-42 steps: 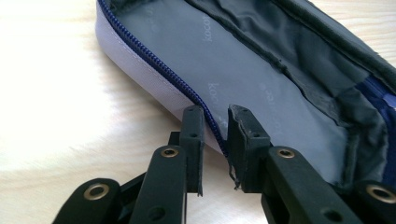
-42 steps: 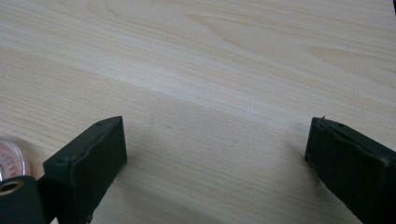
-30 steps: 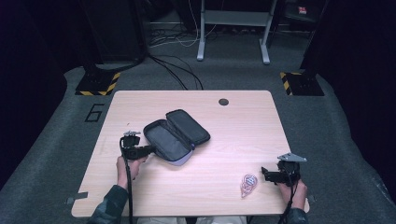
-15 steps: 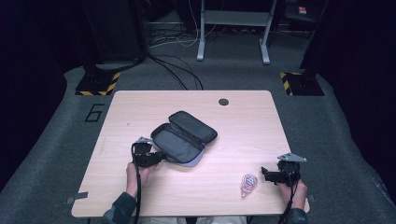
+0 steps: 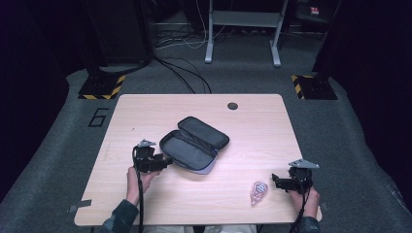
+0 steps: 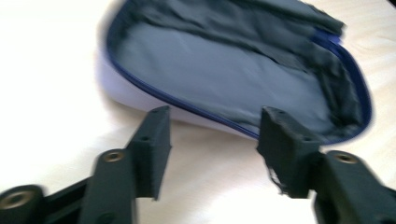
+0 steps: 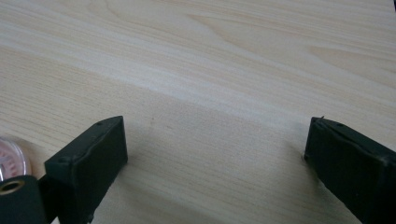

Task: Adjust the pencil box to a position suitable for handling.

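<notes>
An open dark zip case (image 5: 194, 143) with a grey lining lies in the middle of the table. My left gripper (image 5: 167, 162) sits just off its left end. In the left gripper view the case (image 6: 224, 70) lies right beyond my left gripper (image 6: 215, 121). Its jaws have just been opening and hold nothing. My right gripper (image 5: 274, 180) rests near the front right corner, open over bare wood (image 7: 215, 135). A small clear tape dispenser with a pink core (image 5: 258, 191) lies just left of it, and its rim (image 7: 9, 158) shows beside one jaw.
The light wooden table (image 5: 252, 121) has a round dark grommet (image 5: 232, 105) near its far edge. Grey carpet surrounds it, with cables, black stands and yellow-black striped bases (image 5: 103, 87) behind.
The left gripper moved a little right with the case's left end, shifting the case right. Its jaws then came apart off the rim. The right gripper and the dispenser stayed put.
</notes>
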### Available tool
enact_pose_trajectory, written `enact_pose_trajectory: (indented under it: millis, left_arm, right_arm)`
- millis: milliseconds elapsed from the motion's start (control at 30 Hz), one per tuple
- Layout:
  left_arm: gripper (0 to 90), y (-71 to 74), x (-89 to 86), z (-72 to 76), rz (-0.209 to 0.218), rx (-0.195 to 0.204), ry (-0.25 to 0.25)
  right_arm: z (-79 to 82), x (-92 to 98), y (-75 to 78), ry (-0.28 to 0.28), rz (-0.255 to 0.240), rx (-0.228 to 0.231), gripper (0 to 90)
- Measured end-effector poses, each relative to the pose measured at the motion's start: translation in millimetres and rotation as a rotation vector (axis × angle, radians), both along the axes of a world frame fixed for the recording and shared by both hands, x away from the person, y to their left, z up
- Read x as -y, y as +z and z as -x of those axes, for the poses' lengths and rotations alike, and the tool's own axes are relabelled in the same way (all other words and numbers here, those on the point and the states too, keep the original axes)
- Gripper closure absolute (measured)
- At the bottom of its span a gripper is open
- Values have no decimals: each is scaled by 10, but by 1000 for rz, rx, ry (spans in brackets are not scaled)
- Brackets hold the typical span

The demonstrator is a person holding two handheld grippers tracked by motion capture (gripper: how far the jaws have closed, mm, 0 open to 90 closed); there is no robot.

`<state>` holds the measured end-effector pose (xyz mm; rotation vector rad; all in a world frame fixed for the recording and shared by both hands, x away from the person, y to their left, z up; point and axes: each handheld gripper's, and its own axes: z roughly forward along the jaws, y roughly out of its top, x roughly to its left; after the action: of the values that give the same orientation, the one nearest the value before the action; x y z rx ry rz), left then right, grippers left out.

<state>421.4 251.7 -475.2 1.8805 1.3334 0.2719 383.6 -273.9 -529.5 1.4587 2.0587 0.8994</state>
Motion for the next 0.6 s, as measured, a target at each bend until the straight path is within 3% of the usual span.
enact_pose_trajectory:
  millis: [133,367,467,500,533,600]
  left_arm:
    - [367,98,-118,-163,-57,43,21]
    - [352,104,-140,-503,-132,50,22]
    - [382,69,-103,-587,-149,47,32]
    - [407,56,-110,-611,-162,40,14]
    - [434,30,-89,-628,-142,38,38]
    - [497,4,-97,-648,-164,29,17]
  right_arm:
    - [-1,0,0,0,0,0,53]
    - [-1,1,0,1,0,0,53]
    - [-1,0,0,0,0,0,53]
    - [-1,0,0,0,0,0,53]
    - [-1,1,0,1,0,0,53]
    - [-1,0,0,0,0,0,53]
